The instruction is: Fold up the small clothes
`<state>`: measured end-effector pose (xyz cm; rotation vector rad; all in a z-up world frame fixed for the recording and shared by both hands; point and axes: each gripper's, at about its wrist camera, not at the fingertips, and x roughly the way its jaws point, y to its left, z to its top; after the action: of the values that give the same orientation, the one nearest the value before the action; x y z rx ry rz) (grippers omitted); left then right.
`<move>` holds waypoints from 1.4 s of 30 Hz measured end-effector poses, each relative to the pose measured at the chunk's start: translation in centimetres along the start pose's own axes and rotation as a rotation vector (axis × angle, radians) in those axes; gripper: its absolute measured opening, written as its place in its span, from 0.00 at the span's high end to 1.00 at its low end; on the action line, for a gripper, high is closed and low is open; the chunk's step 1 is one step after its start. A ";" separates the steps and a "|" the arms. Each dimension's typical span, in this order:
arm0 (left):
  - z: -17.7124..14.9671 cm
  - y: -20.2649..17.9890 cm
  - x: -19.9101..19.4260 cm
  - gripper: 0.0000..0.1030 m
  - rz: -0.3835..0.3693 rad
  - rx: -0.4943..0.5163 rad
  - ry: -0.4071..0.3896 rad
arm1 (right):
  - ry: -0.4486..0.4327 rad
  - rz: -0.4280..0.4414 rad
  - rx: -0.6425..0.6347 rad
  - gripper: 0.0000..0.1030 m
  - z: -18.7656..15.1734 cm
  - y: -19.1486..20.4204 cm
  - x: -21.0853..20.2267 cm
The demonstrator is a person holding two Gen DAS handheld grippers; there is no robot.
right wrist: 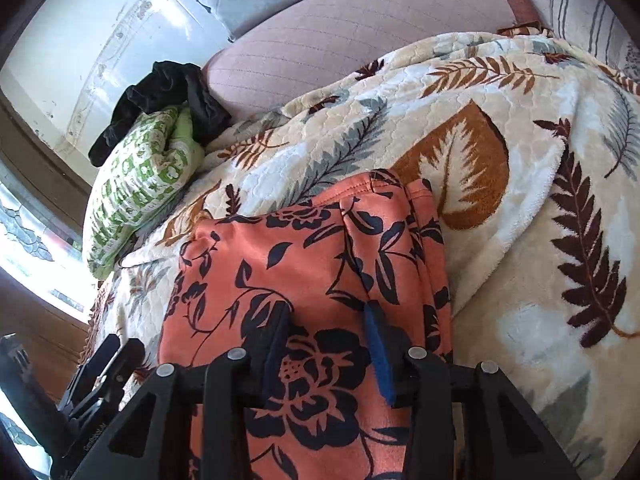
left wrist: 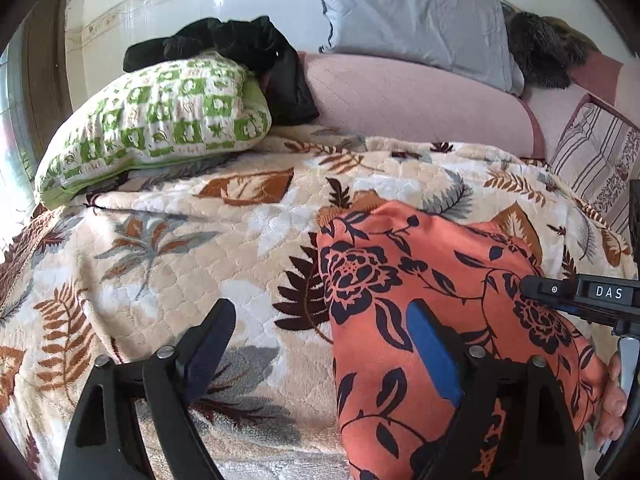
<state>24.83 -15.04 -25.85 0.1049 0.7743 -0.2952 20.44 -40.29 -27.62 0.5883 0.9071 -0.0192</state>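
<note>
1. Left gripper point(left wrist: 320, 344) – nearest in left wrist view. Jaws spread wide, nothing pinched; one finger over bare blanket, the blue-padded one over the garment's left edge.

2. Right gripper point(right wrist: 326, 344) – nearest in right wrist view. Jaws part-way apart above the garment. Pads appear clear of the cloth, not pinching; actual contact w/ fabric can't be told. Its black body also shows at the right edge of the left wrist view, w/ a hand point(left wrist: 612, 400) of the person on the handle.

3. Orange floral garment point(right wrist: 304, 264) – task item. Orange cloth, dark navy flower & leaf print. Lies flat on the blanket, folded, w/ a stitched hem at its far edge. Sits directly under both grippers.

4. Leaf-print blanket point(left wrist: 168, 240) – cream, quilted plush; brown, grey & dark fern motifs. Covers the bed, carries the garment.

5. Green-white pillow point(left wrist: 160, 128) – checked floral, on the blanket's far left.

6. Black clothing point(left wrist: 240, 44) – crumpled, draped on top of & behind the green pillow.

7. Pink quilted cushion point(left wrist: 420, 100) – long, behind the blanket.

8. Grey pillow point(left wrist: 400, 12) – leaning on the wall, above the pink cushion.

9. Striped pillow point(left wrist: 596, 160) – far right, beside the pink cushion.
</note>
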 end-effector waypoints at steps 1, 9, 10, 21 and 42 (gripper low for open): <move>-0.2 -0.3 1.5 0.11 -0.003 0.022 0.082 | 0.018 0.001 0.016 0.59 0.0 -0.3 0.5; 0.0 0.1 1.5 0.09 -0.019 0.023 0.077 | 0.014 0.029 0.065 0.59 0.3 -0.6 -0.4; 0.2 0.2 1.2 0.09 -0.020 0.015 0.062 | 0.005 0.048 0.072 0.58 0.4 -0.5 -0.9; -1.0 -0.5 1.3 0.08 -0.009 0.076 0.113 | 0.094 0.006 -0.036 0.58 -1.5 2.4 -0.6; -2.4 -0.7 -1.6 0.08 -0.065 0.140 0.061 | 0.129 0.015 -0.073 0.57 -1.3 6.0 2.1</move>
<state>21.96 -14.93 -26.40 0.2214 0.8182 -0.4093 22.36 -34.10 -26.97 0.5326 1.0244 0.0658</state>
